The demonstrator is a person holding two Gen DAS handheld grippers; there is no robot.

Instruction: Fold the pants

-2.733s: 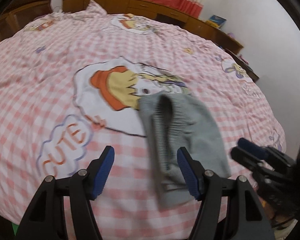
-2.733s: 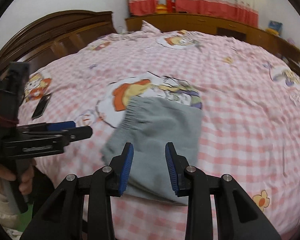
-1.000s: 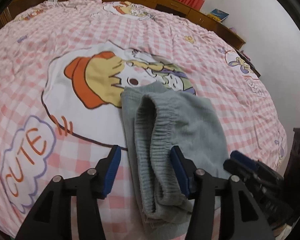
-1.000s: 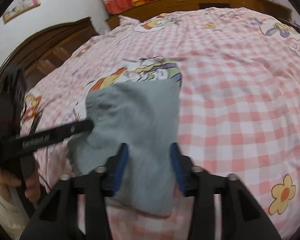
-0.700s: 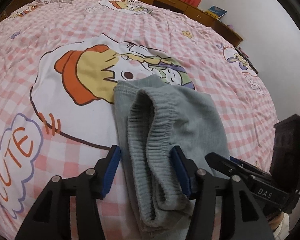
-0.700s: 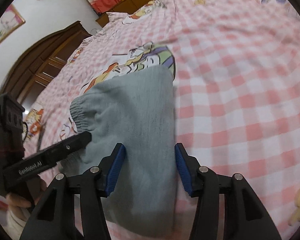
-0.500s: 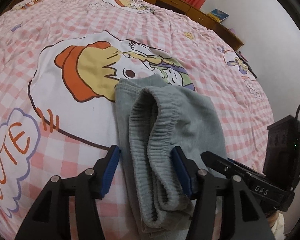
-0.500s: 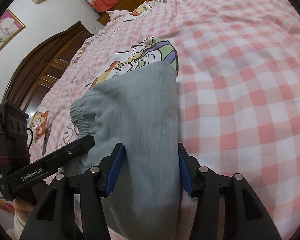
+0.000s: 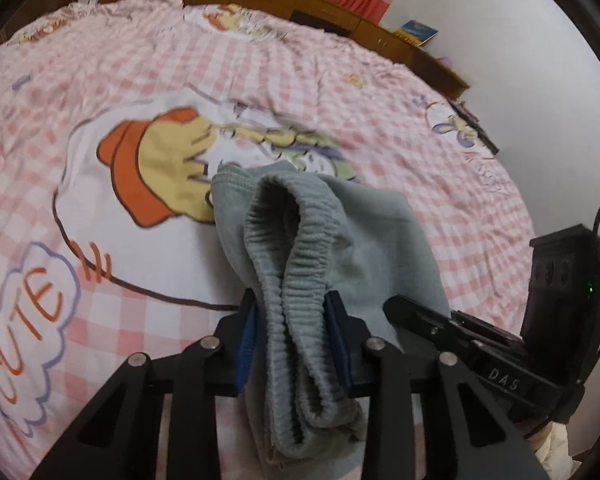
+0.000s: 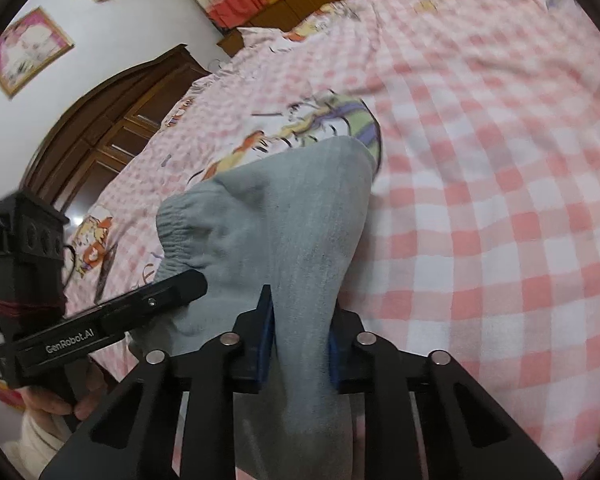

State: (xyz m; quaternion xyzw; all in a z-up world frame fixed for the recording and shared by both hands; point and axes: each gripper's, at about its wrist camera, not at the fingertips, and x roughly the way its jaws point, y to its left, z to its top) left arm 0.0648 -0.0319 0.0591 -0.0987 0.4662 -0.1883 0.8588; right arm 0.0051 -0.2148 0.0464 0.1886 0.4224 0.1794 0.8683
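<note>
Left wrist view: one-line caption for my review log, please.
Left claw shut on the elastic waistband of folded grey pants lying on a pink checked bedsheet; right claw grips alongside.

My left gripper [image 9: 294,334] is clamped on the ribbed waistband of the grey pants [image 9: 340,240], both blue pads pressed into the fabric; the pants stretch toward 12 o'clock over the pink checked bedsheet [image 9: 380,112]; my right gripper [image 9: 440,328] sits at 3 o'clock, touching the cloth.

Bed [image 9: 100,80], pink checked cartoon sheet; folded grey pants [image 9: 364,240] on it.
</note>
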